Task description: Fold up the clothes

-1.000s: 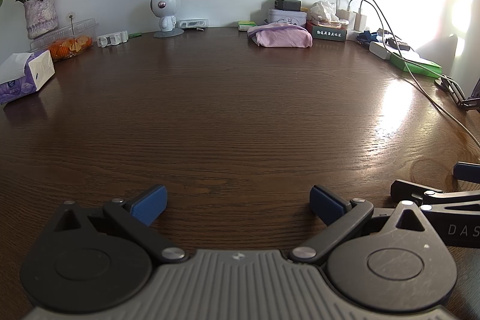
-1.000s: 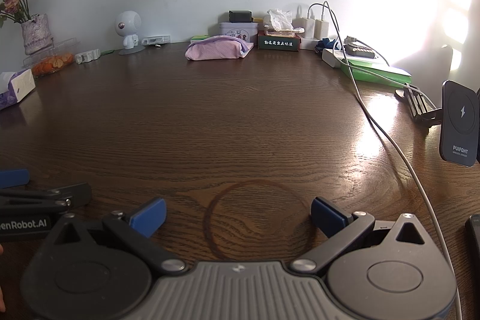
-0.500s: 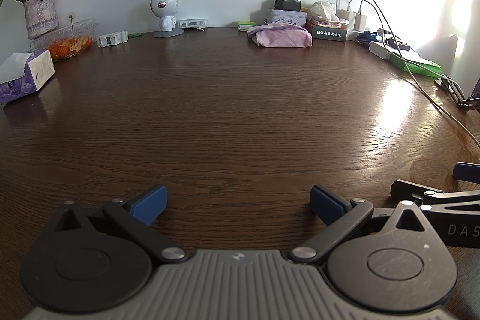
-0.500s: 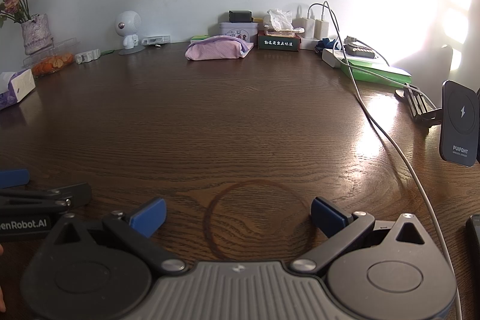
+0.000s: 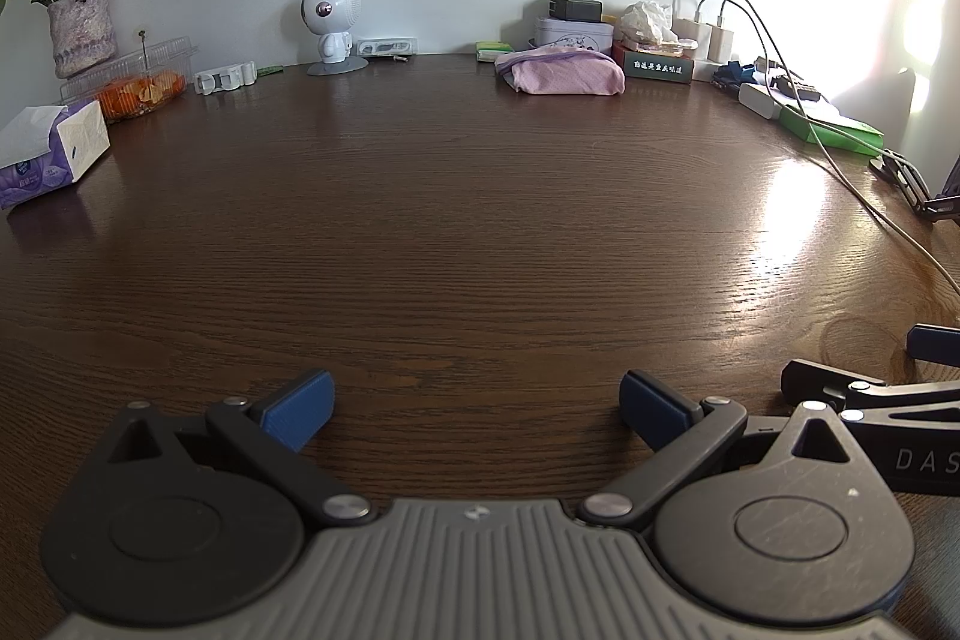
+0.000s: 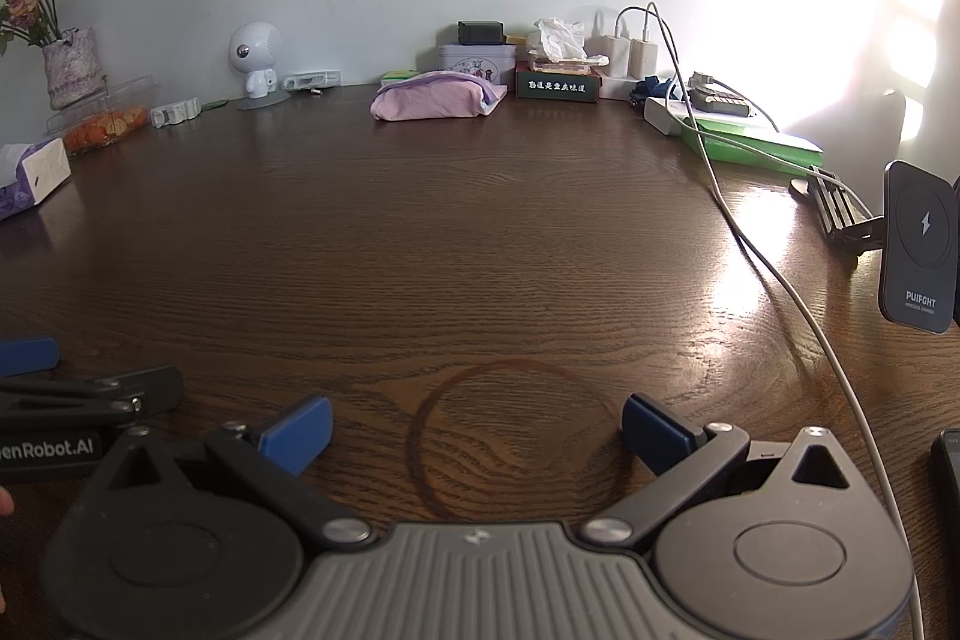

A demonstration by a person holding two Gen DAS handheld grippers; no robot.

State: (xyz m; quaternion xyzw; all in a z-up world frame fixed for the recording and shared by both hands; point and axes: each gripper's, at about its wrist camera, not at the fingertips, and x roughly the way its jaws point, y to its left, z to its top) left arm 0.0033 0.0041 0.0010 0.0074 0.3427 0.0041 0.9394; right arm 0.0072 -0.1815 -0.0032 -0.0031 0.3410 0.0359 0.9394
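Note:
A folded pink and lilac garment (image 5: 564, 71) (image 6: 433, 98) lies at the far edge of the dark wooden table (image 5: 468, 220) (image 6: 420, 232), close to the wall. My left gripper (image 5: 477, 409) rests low over the near part of the table, open, with nothing between its blue pads. My right gripper (image 6: 477, 427) is open too, over a dark ring stain (image 6: 516, 436) in the wood. Both stand far from the garment. The right gripper's side shows at the right edge of the left wrist view, and the left gripper's side at the left edge of the right wrist view.
Along the wall stand a vase of flowers (image 5: 81, 31), a tissue box (image 5: 51, 154), a white robot figure (image 5: 330, 25), tins and boxes (image 5: 654, 64), and chargers. A white cable (image 6: 774, 256) crosses the right side past a green box (image 6: 762, 148) and a phone charger stand (image 6: 918, 244).

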